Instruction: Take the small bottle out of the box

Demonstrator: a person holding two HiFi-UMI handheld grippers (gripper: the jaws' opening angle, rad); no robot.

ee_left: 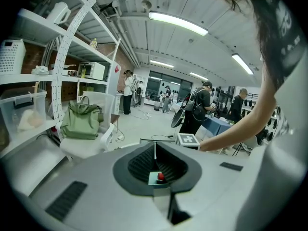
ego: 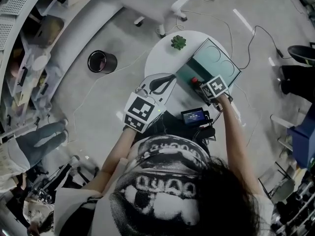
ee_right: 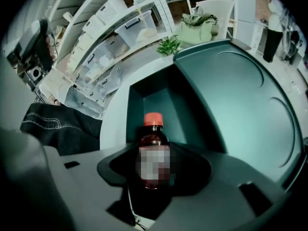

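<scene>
A small dark bottle [ee_right: 154, 150] with a red cap [ego: 194, 79] stands upright between the jaws of my right gripper [ee_right: 154, 177], with dark gaps on both sides of it. Its base is hidden. Right behind it is the teal box [ee_right: 163, 105], lid [ego: 216, 63] folded back, on the round white table [ego: 162, 58]. In the head view my right gripper [ego: 199, 85] sits at the box's near edge. My left gripper [ego: 171, 78] hovers over the table to the left of the box, jaws together and empty; its own view shows the fingers [ee_left: 144, 160] meeting at a seam, with the red cap [ee_left: 160, 177] beyond.
A small green plant [ego: 178, 42] sits at the table's far side. A black device with a lit screen [ego: 195, 115] lies at the near edge. On the floor are a black bin [ego: 102, 61], a white chair [ego: 162, 4] and cables. Shelving runs along the left.
</scene>
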